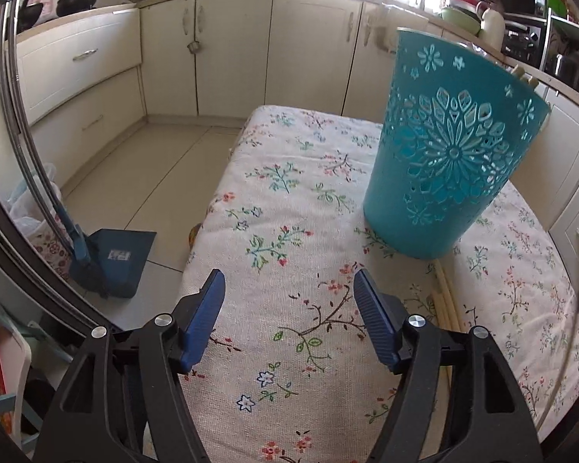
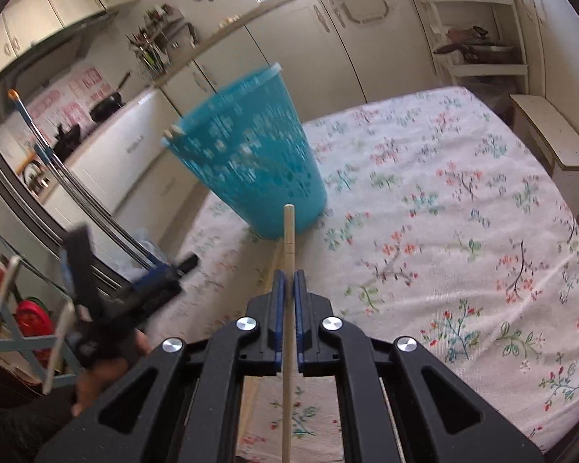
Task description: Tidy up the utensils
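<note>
The step in hand is carrying one utensil to its holder. The right hand-held gripper (image 2: 288, 276) is pinching a wooden chopstick (image 2: 288, 231) between its blue pads, the stick running straight along the line of the fingers with its far end reaching toward the foot of the teal basket (image 2: 251, 162). That basket, a perforated plastic tub with a flower pattern, stands on the counter (image 2: 463, 212) under a floral cloth, on the far left part of the surface in the right wrist view; pale tips of sticks already show above its rim, so some of the sorting looks done.

The left hand-held gripper (image 1: 289, 281) has its jaws spread with nothing between them, above bare cloth in the near part of the counter. Just to its right, more wooden chopsticks (image 1: 446, 301) lie flat on the cloth, their far ends close under the basket's base.

The next move, as I judge it, calls for raising the held chopstick above the basket's rim, tipping it so the end points down into the opening, and then letting go. The empty left gripper seems placed to turn toward the loose sticks. The basket is light and tall, so a knock on its wall could tip it.
</note>
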